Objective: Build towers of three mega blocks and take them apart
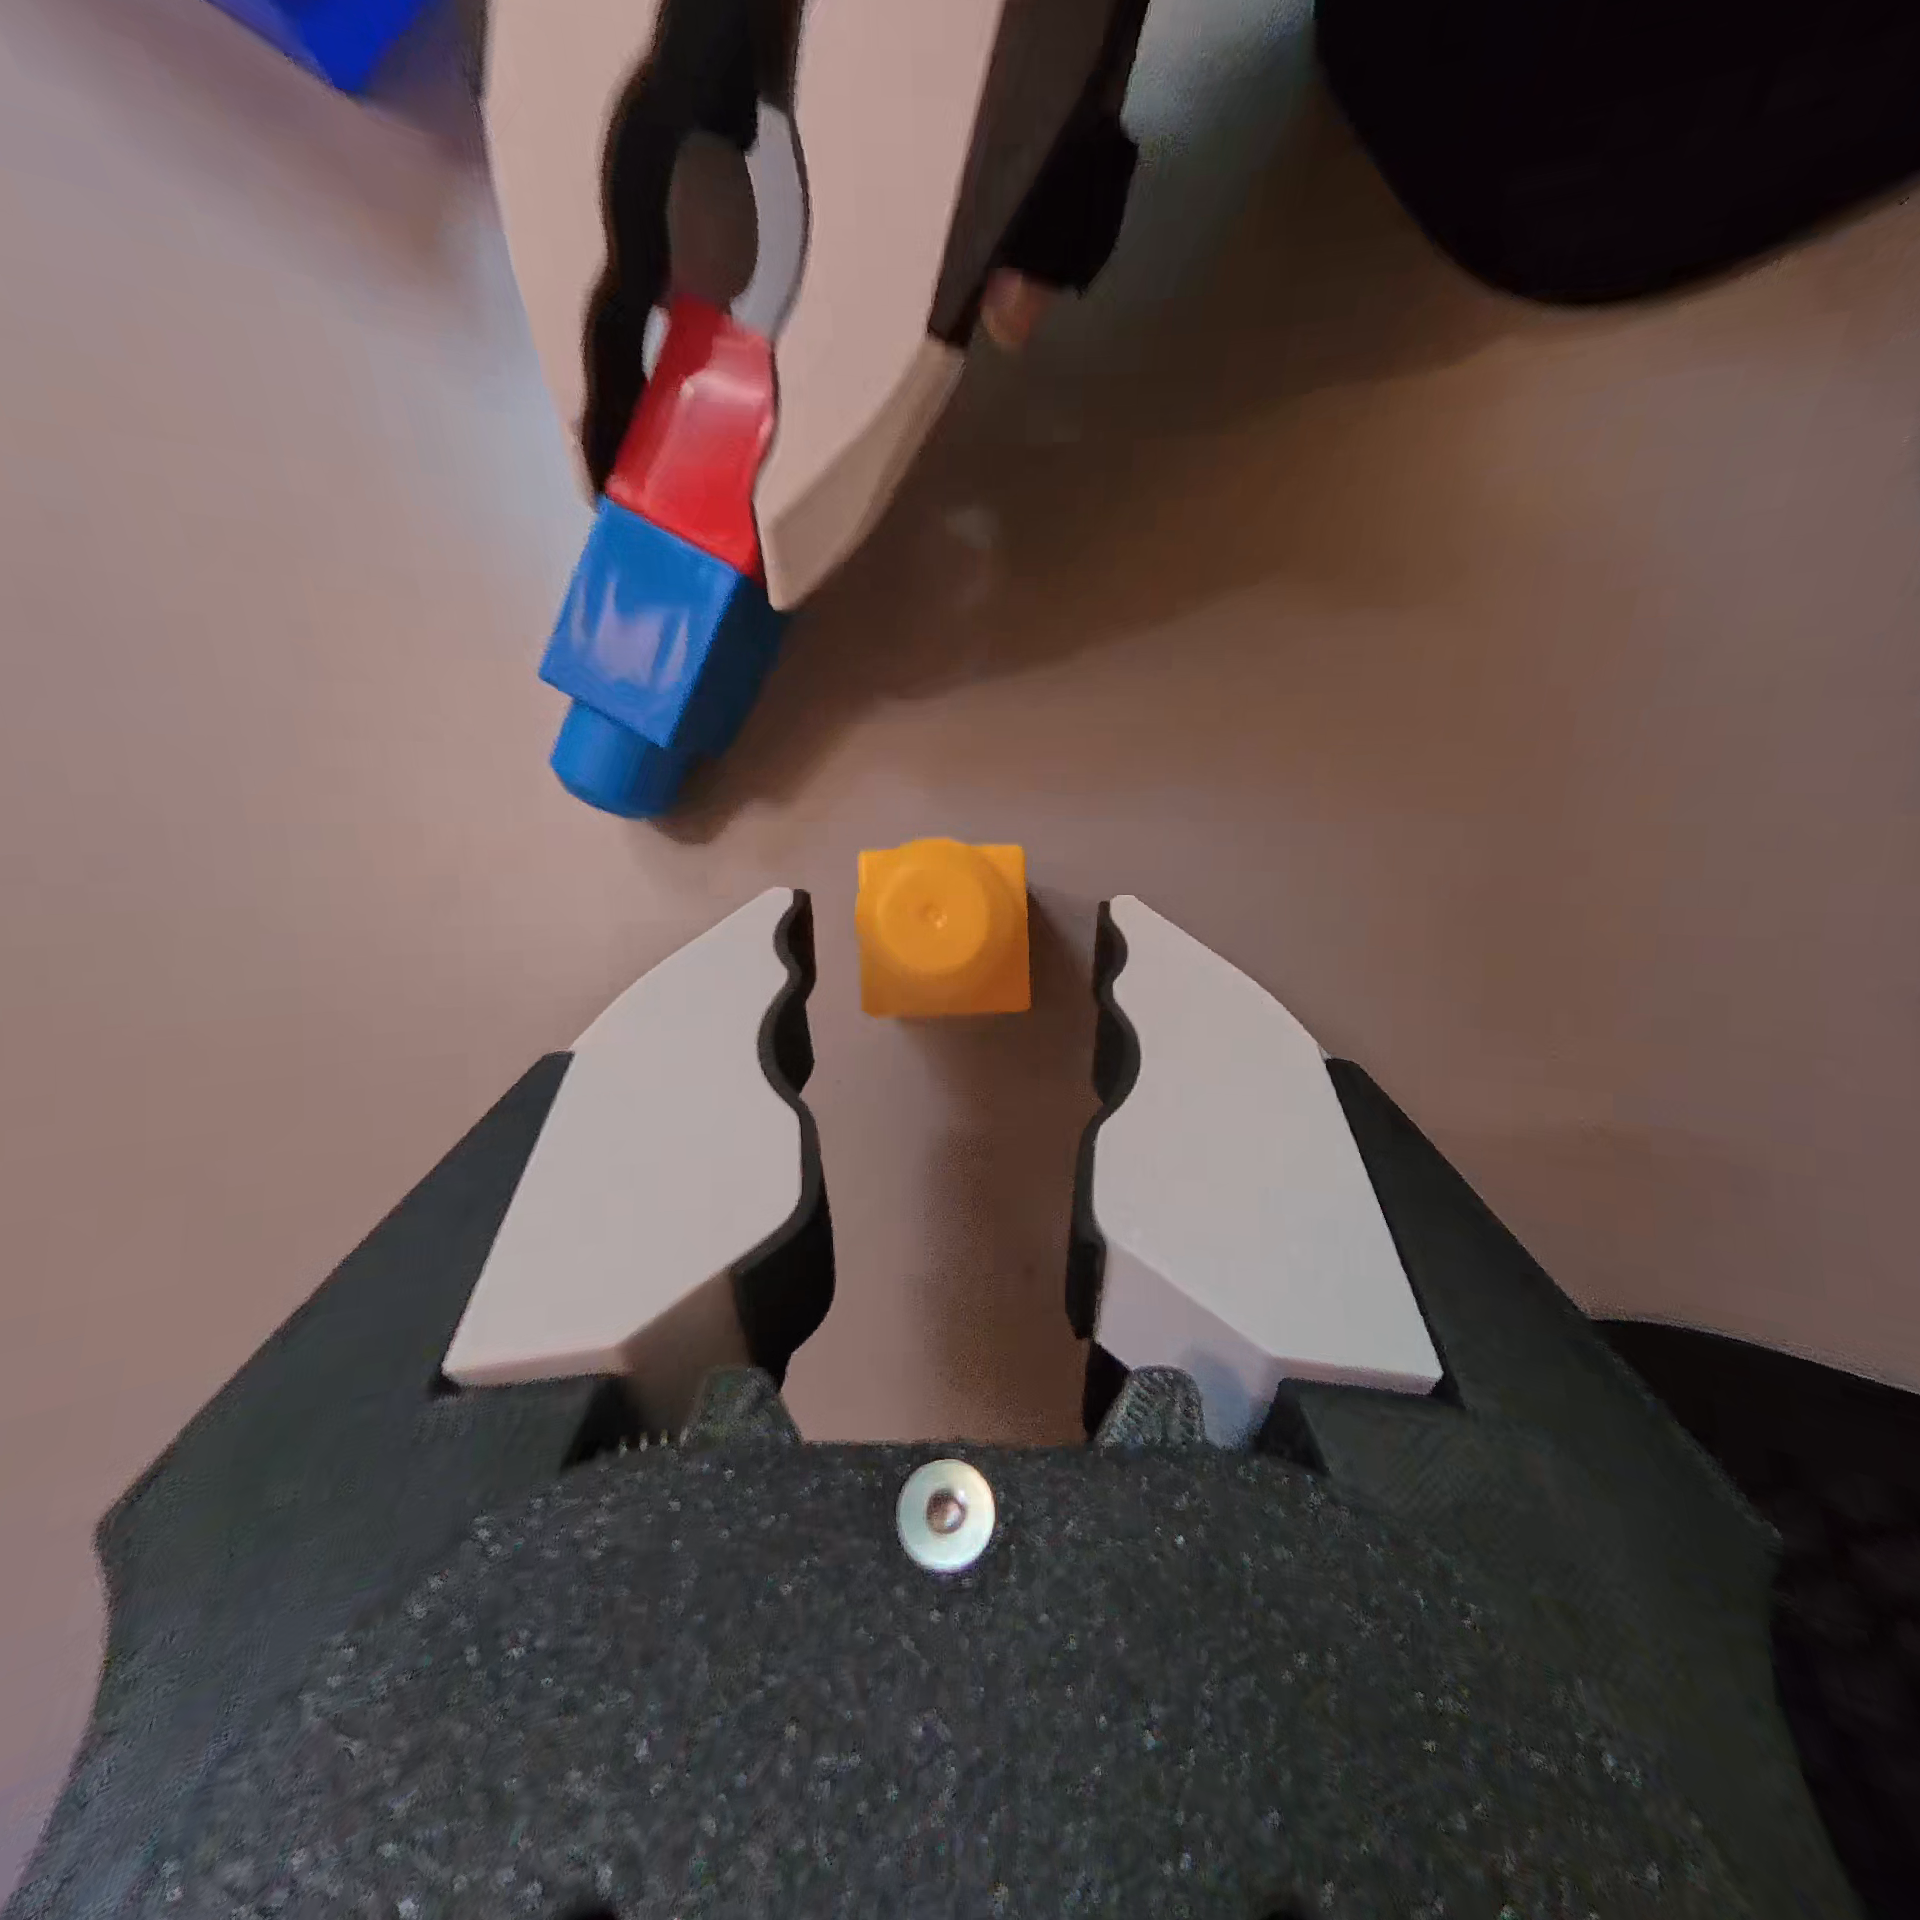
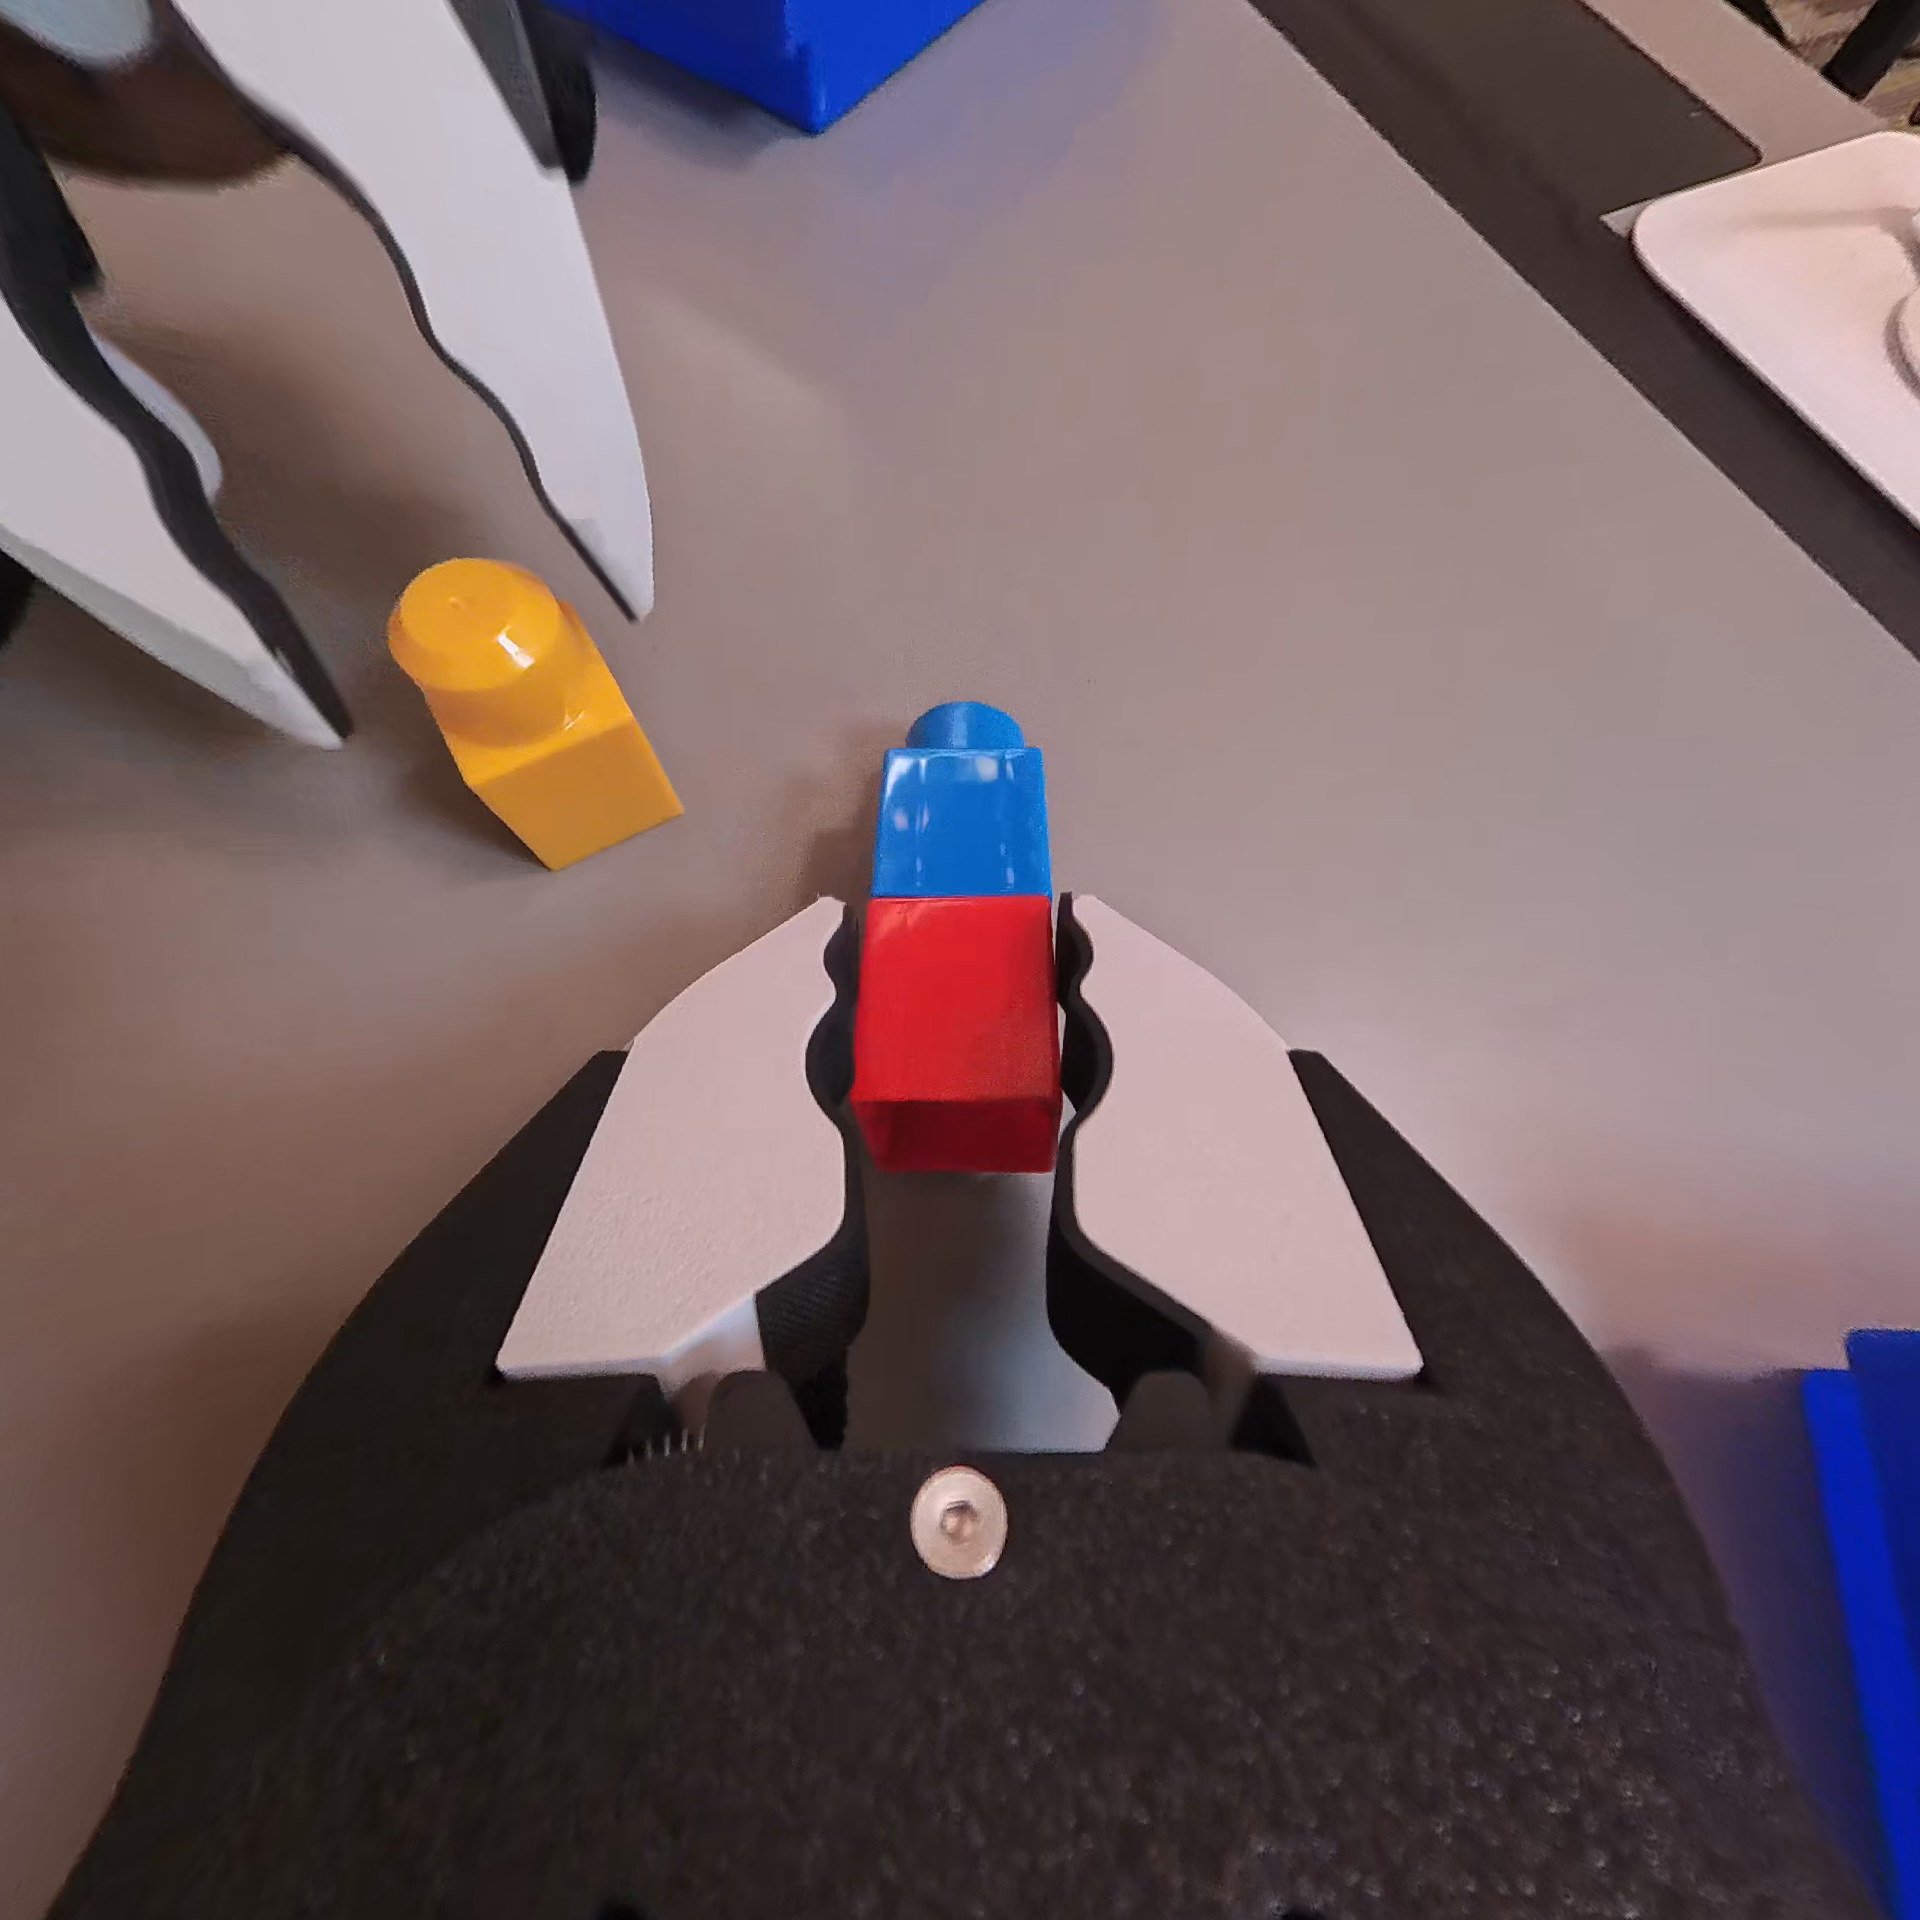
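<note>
A plain grey-brown tabletop (image 2: 1195, 520) fills both views, with a large blue plastic box (image 2: 790, 52) at its far edge and a white moulded tray (image 2: 1787, 301) off to the right.

The right gripper (image 2: 951, 914) is clamped on the glossy red plastic block (image 2: 956, 1029), which is joined to the glossy blue plastic block with a round stud (image 2: 961, 821); the pair points forward, and it is unclear whether it rests on the table.

The left gripper (image 1: 951, 914) hangs spread over the small yellow-orange plastic block with a round stud (image 1: 940, 930), which stands between its fingers, untouched.

By my reading, two blocks are joined and the yellow one is separate; whether a tower is going up or coming apart cannot be told here.
</note>
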